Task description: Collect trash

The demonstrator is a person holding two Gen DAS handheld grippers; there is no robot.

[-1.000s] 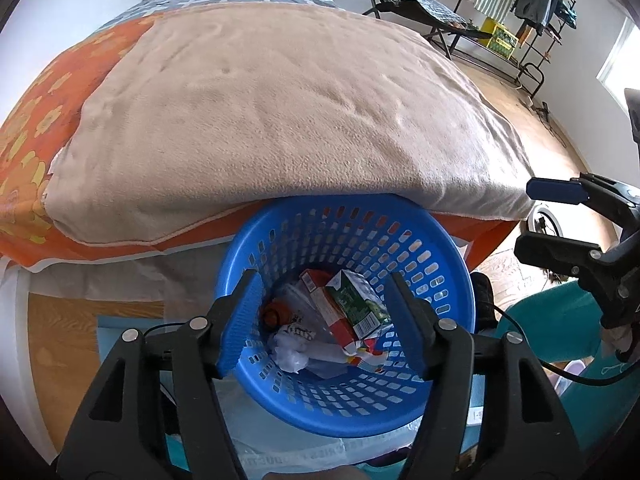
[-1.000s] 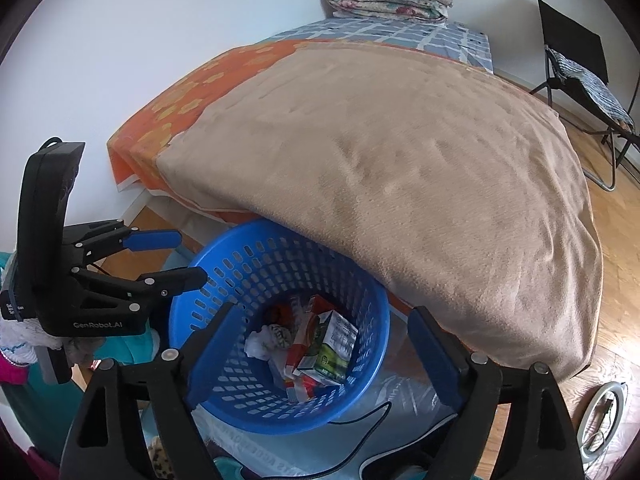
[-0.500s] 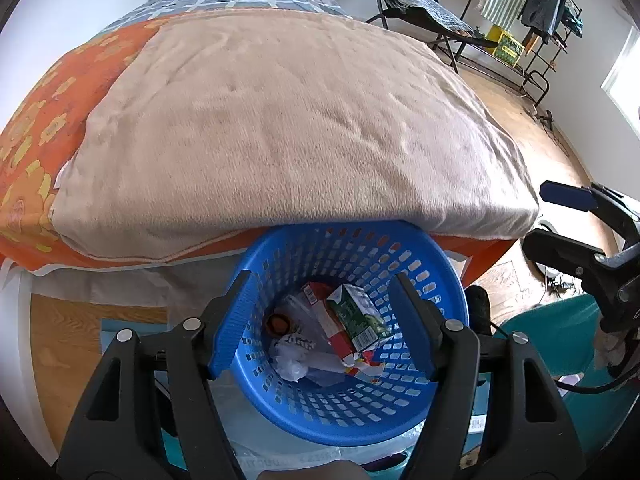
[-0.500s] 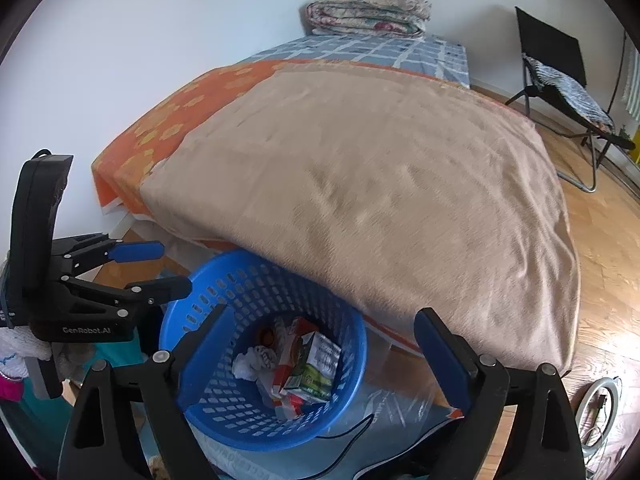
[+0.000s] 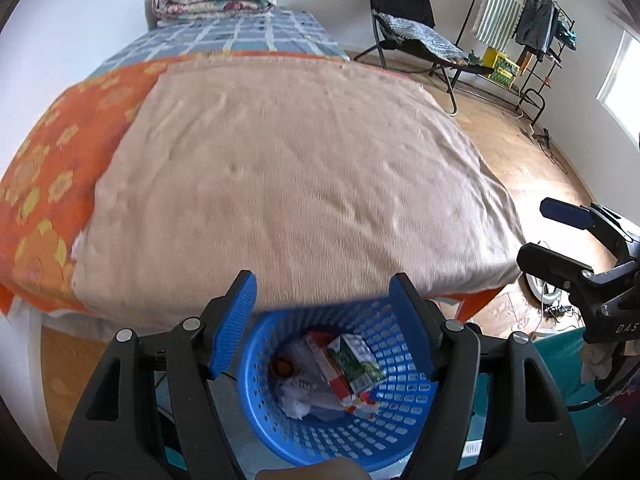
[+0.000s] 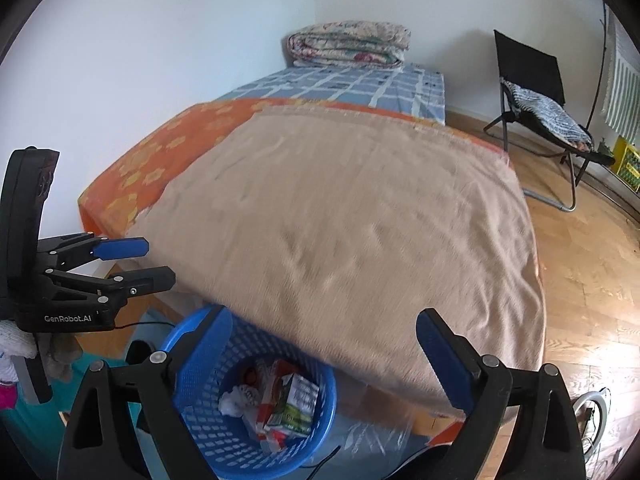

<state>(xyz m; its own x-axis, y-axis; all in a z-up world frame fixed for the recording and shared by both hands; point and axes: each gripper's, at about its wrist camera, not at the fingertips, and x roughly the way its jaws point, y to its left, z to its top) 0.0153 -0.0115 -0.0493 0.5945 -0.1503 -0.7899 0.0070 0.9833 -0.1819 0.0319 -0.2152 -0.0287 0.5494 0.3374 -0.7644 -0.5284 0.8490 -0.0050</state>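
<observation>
A blue plastic basket [image 5: 396, 436] stands on the floor against the foot of the bed; it also shows in the right wrist view [image 6: 320, 428]. Inside lie a green and white carton [image 5: 356, 364], a red carton [image 5: 324, 364] and crumpled white paper [image 5: 296, 404]. My left gripper [image 5: 322, 328] is open and empty, above the basket's far rim. My right gripper [image 6: 324, 364] is open and empty, above the basket and the bed's edge. Each gripper shows at the edge of the other's view.
A bed with a beige blanket [image 5: 288, 184] over an orange sheet [image 5: 44, 168] fills the middle; folded quilts [image 6: 348, 44] lie at its head. A black folding chair [image 6: 536, 92] and a clothes rack [image 5: 528, 32] stand on the wooden floor at the right.
Both grippers have lifted and tilted up, so the basket has slid lower in both views and more of the bed and room shows. Both stay open and empty.
</observation>
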